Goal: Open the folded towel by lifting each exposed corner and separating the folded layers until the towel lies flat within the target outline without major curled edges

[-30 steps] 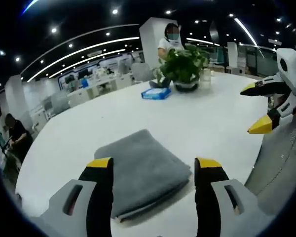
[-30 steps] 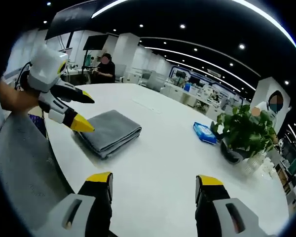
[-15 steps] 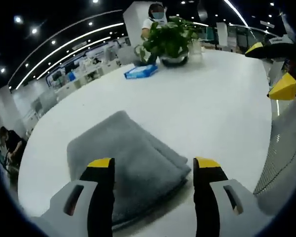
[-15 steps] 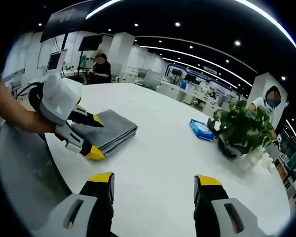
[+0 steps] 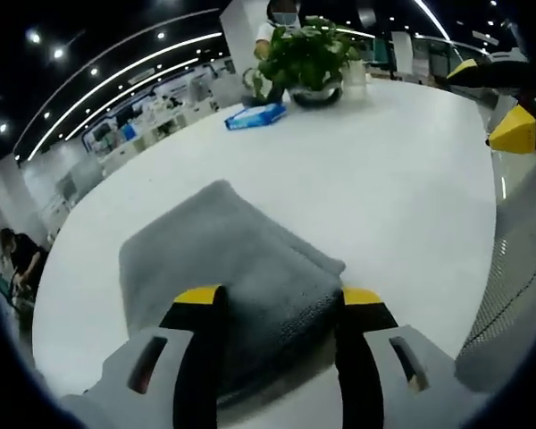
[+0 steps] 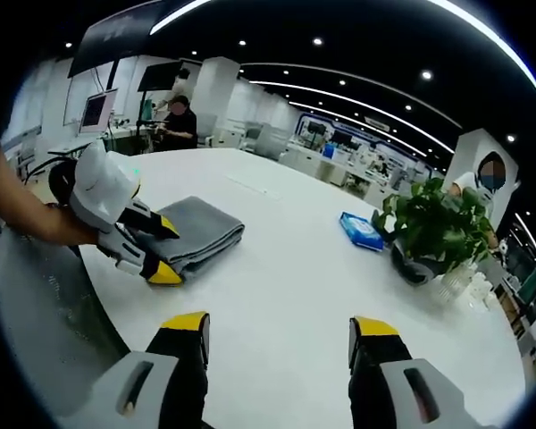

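Left tongs [image 5: 272,299] straddle the near corner of the folded towel [image 5: 219,255], jaws still apart, one on each side of the edge. The towel lies on the white table [image 5: 384,179], near its edge. Right tongs [image 6: 277,326] hang wide and empty over bare table, well apart from the towel. Advice: catch only the top layer at the corner, then lift slowly, so lower folds stay down.

Open-plan office: desk rows with monitors [image 6: 99,109], ceiling strip lights [image 6: 357,92], seated worker [image 6: 178,123].
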Motion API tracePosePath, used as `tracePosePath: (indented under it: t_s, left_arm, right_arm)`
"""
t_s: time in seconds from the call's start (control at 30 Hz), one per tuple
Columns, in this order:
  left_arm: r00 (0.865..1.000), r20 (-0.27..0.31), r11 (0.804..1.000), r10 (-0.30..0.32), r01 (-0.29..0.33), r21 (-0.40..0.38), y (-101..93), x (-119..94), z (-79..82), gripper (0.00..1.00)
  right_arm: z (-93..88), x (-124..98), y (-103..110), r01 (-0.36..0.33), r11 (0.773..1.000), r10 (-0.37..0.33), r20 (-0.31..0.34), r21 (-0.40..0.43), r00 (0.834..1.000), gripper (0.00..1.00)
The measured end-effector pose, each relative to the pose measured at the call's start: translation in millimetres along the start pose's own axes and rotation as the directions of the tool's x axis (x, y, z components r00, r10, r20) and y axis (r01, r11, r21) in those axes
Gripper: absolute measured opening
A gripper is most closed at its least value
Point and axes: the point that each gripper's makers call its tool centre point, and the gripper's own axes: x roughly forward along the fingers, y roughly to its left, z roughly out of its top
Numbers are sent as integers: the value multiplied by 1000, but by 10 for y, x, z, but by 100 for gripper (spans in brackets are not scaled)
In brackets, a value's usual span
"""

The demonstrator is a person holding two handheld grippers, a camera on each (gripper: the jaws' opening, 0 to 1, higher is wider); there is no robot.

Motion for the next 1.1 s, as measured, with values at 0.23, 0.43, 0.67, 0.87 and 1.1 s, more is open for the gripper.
tracePosePath:
  t_s: [0.23,0.43,0.67,0.87,1.1]
  left_arm:
    - [1000,17,999,9,-8,-36,62,-36,46,27]
    - [999,39,997,18,-15,-80,110,-79,100,19]
    - [997,68,984,27,-15,-175,202,-129,145,15]
    - [994,102,956,43,-11,-294,299,-188,200,15]
    - [990,126,943,55,-10,-334,348,-221,234,16]
  right_arm:
    - [0,-14,-37,12,1000,-12,4,17,1000,60]
    - [-2,-17,-28,14,1000,-14,2,0,1000,60]
    - [-1,-19,-28,15,1000,-15,1,-2,1000,59]
    - [-14,-12,-21,14,1000,-14,-6,-9,1000,59]
    - [-26,-8,-6,11,1000,-12,-14,-22,1000,58]
